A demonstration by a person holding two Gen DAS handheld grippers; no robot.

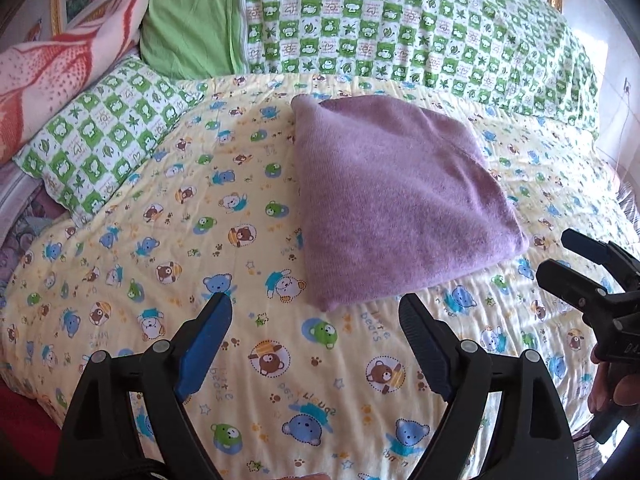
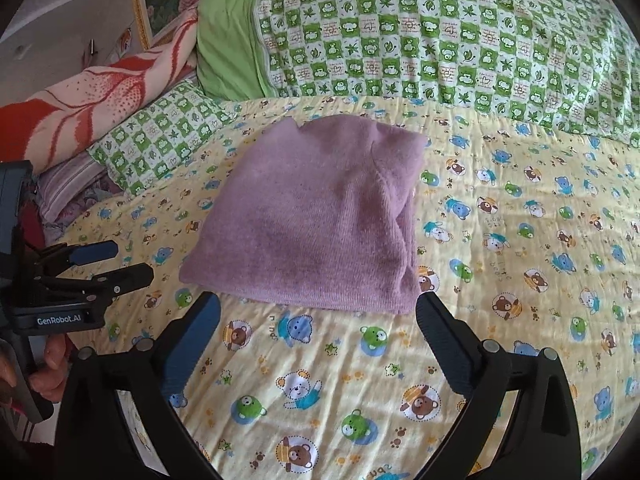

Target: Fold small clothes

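My bed (image 1: pixel 280 380) wears a yellow bear-print cover, with a green checked quilt (image 1: pixel 400 20) bunched at its far side. The folded purple garment (image 1: pixel 396 204) lies flat mid-bed. My left hand-held gripper (image 1: pixel 316 320) and right hand-held gripper (image 2: pixel 318 320) hover just short of it, both spread wide, grasping nothing.

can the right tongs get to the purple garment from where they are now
Probably yes. The right tongs hang open just short of the near edge of the folded purple garment, with only bare bear-print sheet between. The left tongs sit off to the side, clear of the path.
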